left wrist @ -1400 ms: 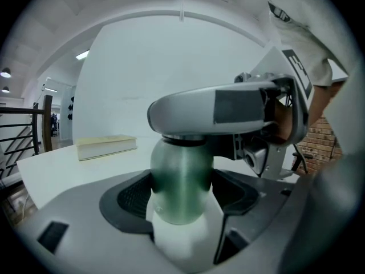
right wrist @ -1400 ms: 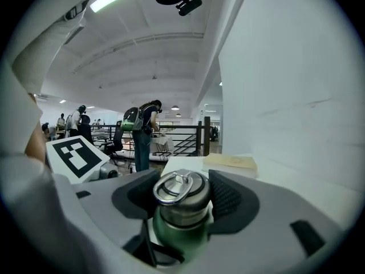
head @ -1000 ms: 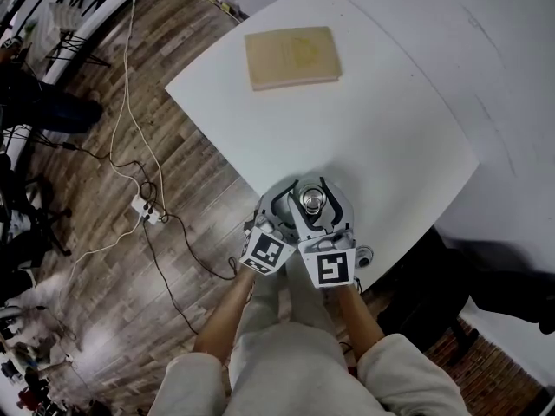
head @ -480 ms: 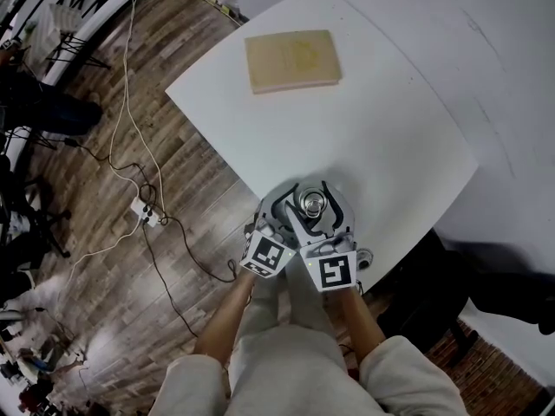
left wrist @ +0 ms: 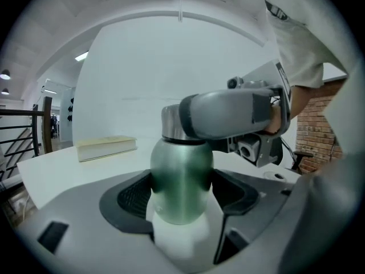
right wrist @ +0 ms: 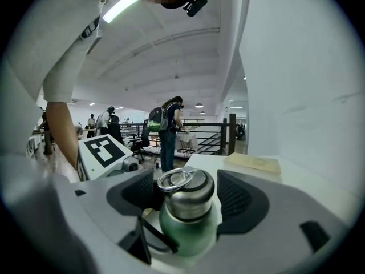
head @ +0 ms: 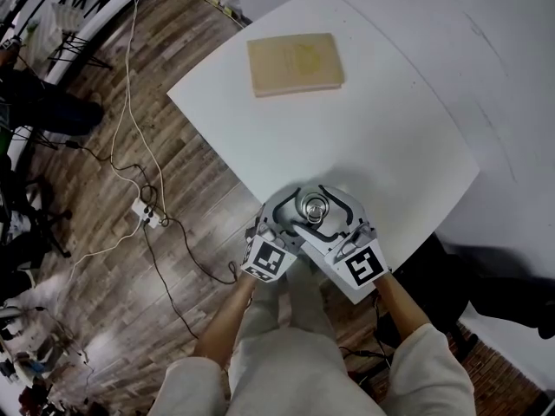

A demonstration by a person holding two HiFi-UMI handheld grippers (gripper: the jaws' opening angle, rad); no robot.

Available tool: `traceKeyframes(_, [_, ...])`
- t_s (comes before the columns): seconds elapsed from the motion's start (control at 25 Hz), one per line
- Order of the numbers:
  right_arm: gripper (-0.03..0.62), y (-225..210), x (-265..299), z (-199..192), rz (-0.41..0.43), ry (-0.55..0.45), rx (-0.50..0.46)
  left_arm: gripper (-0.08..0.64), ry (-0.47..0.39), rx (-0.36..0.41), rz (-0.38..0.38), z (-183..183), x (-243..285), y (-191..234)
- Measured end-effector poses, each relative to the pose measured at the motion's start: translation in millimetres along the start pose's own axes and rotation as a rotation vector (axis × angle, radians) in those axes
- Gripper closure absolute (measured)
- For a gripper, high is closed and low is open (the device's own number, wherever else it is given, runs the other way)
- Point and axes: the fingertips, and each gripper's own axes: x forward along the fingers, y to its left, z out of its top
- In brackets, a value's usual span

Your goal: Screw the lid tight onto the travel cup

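Observation:
A green travel cup (head: pixel 312 204) with a steel screw lid (right wrist: pixel 185 196) stands at the near corner of the white table (head: pixel 390 128). My left gripper (left wrist: pixel 181 190) is shut on the cup's green body (left wrist: pixel 181 176), with a pad pressing on each side. My right gripper (right wrist: pixel 187 197) reaches around the lid from the right, and one of its fingers (left wrist: pixel 228 113) shows at lid height in the left gripper view. Its jaws are opening; the lid stands between the pads, with a gap showing on the right side. The lid's ring handle lies flat on top.
A tan book (head: pixel 295 63) lies at the table's far side. A power strip (head: pixel 147 208) and cables lie on the wooden floor to the left. People (right wrist: pixel 168 130) stand by a railing far off. A white wall runs along the table's right.
My right gripper has swung clockwise to the right around the lid and its jaws have spread wider. The left gripper and the cup have stayed put.

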Motion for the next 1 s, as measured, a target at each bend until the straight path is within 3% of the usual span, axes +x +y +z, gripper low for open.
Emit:
traceKeyframes(0.28, [0.261,7,1,-4,0.14,0.058,-0.082,0.225,0.002,0.001,-0.001,0,0,0])
traceKeyframes(0.64, [0.301,8,3,1,0.24,0.066,-0.113,0.225,-0.004,0.004,0.0,2,-3,-1])
traceKeyframes(0.8, [0.319,9,3,1,0.248,0.068,-0.105,0.225,-0.005,0.006,0.001,2,-5,-1])
traceKeyframes(1.0, [0.322,4,5,-1,0.171,0.052,-0.088,0.225,-0.002,0.004,0.004,2,-3,0])
